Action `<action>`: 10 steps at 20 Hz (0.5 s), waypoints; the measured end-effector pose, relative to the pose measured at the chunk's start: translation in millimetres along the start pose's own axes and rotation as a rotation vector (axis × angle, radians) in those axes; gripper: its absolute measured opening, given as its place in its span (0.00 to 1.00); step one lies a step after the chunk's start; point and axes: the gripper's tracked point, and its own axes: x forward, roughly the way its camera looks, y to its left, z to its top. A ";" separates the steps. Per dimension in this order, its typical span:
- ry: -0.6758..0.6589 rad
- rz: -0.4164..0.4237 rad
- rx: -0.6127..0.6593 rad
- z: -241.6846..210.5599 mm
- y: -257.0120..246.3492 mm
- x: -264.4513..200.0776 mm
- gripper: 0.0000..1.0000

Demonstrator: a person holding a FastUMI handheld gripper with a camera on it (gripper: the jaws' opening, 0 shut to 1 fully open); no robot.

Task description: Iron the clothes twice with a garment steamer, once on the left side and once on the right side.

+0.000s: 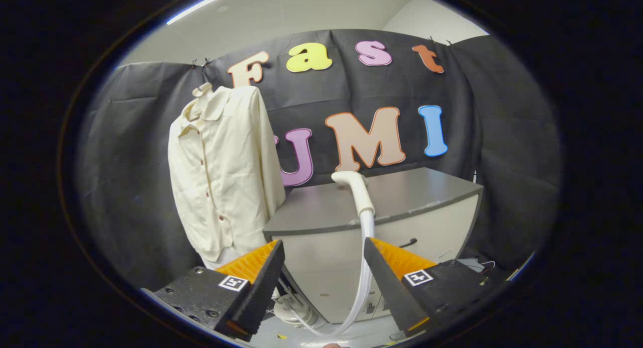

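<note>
The gripper (324, 250) is wide open and holds nothing. Beyond its fingers the garment steamer (355, 187) rests on the grey cabinet (402, 192), and its hose (365, 277) hangs down between the fingers. The cream shirt (223, 172) hangs just left of the cabinet.
</note>
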 end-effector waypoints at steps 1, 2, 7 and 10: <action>0.007 0.003 -0.005 10.0 -4.8 11.8 0.97; 0.005 0.001 -0.010 21.6 -9.7 25.0 0.97; 0.017 -0.017 -0.046 87.6 -26.7 100.6 0.97; 0.091 -0.020 -0.043 109.7 -28.2 157.3 0.97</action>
